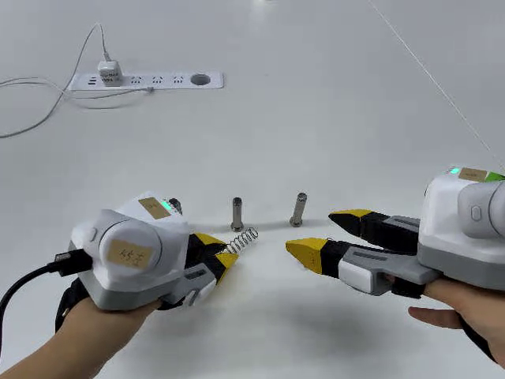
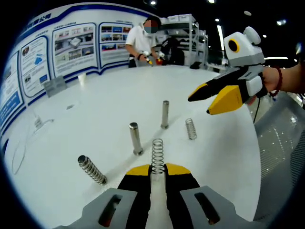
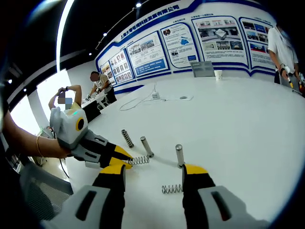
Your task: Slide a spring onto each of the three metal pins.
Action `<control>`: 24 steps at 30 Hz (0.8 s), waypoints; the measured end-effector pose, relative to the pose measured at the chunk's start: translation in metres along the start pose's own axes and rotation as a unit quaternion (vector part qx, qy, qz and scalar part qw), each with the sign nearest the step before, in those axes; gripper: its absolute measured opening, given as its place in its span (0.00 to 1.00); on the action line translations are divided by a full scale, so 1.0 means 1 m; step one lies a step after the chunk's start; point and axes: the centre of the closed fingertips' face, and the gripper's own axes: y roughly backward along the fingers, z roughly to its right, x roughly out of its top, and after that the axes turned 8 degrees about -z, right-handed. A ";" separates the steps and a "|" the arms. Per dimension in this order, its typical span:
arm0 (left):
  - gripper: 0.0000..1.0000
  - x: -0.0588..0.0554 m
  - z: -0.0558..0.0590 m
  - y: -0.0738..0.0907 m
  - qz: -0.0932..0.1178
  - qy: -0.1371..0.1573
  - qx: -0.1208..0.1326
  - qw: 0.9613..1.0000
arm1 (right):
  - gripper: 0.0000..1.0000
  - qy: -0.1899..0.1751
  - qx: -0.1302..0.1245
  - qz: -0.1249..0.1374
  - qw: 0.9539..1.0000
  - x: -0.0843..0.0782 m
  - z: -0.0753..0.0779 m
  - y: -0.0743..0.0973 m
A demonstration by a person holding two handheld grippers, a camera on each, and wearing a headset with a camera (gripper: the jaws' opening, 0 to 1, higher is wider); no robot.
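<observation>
A white power strip (image 1: 146,80) lay at the far side of the white surface (image 1: 316,142), a white charger (image 1: 110,71) plugged into its left end. Blue-framed display boards (image 3: 209,36) lined the wall beyond it.

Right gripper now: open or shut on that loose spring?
Open. The right gripper shows its jaws wide apart in its own view; the loose spring lies on the table between them, unclamped.
</observation>
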 end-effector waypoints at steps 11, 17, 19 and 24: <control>0.10 0.023 0.010 0.026 0.061 0.016 0.004 0.998 | 0.44 -0.042 0.033 0.025 0.998 0.017 -0.016 -0.003; 0.10 0.034 0.014 0.036 0.093 0.014 0.005 0.996 | 0.39 -0.068 0.058 0.040 0.995 0.027 -0.026 -0.004; 0.10 0.037 0.015 0.039 0.102 0.015 0.007 0.995 | 0.38 -0.075 0.067 0.043 0.994 0.029 -0.030 -0.005; 0.10 0.046 0.019 0.047 0.128 0.019 0.004 0.992 | 0.33 -0.085 0.082 0.049 0.992 0.034 -0.034 -0.007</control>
